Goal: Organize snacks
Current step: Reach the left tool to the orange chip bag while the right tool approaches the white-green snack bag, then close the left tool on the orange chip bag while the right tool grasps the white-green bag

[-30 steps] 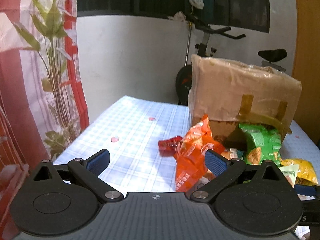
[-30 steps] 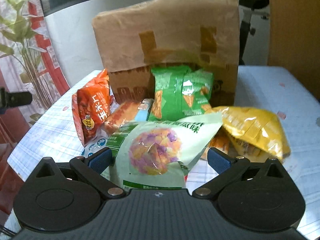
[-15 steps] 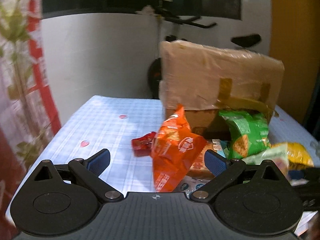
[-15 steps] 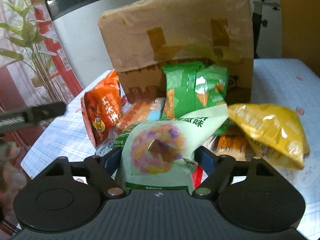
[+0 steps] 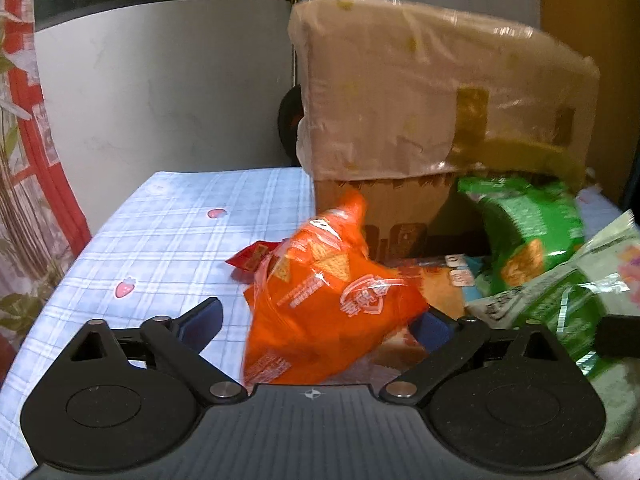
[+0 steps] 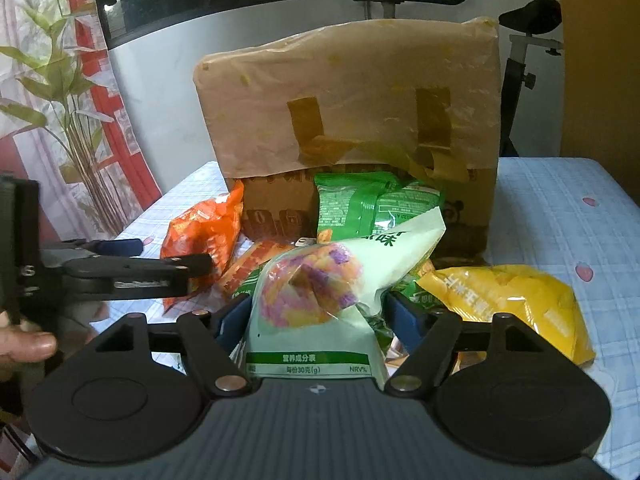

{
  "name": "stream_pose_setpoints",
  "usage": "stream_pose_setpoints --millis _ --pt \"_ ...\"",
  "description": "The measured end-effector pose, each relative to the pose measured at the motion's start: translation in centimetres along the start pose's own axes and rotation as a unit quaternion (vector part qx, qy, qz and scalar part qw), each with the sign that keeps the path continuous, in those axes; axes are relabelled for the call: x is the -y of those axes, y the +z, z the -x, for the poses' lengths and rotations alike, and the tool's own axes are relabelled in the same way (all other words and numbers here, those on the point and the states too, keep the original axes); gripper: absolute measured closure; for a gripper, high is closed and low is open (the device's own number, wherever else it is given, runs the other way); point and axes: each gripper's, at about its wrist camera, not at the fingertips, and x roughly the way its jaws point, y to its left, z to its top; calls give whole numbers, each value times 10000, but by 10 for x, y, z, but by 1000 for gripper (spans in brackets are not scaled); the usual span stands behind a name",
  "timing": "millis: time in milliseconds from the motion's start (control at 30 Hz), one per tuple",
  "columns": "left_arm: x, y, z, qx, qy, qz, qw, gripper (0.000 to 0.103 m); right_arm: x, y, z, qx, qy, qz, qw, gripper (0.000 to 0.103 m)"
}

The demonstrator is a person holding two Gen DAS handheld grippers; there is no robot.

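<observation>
The right tongs (image 6: 318, 314) have just squeezed shut on the pale green crinkly snack bag (image 6: 320, 308). The left tongs (image 5: 316, 316) are wide open, closing a little, around the shiny orange chip bag (image 5: 332, 300) on the checked worktop (image 5: 168, 240). Behind stands a taped brown cardboard box (image 6: 352, 104).

Take the cardboard box (image 6: 352, 120) as your landmark. To its left the checked tablecloth (image 5: 168, 240) lies bare, so you can pass there; to its right the cloth is bare too. In front of its opening the way is crowded: the orange bag (image 5: 328, 300), the green bag (image 6: 372, 208), the pale green bag (image 6: 320, 300) and the yellow bag (image 6: 512, 304) lie close together. A small red packet (image 5: 252, 256) lies by its left front corner.
</observation>
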Motion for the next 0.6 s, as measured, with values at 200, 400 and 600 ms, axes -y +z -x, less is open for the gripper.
stream_pose_setpoints --millis 200,400,600 --pt "-2 7 -3 -159 172 -32 9997 66 3 1 -1 -25 123 -18 9999 29" --pt "-11 9 3 -124 206 21 9997 76 3 5 -1 63 230 -42 9997 29" --pt "-16 9 6 -80 146 62 9998 79 3 6 1 80 273 -102 9995 29"
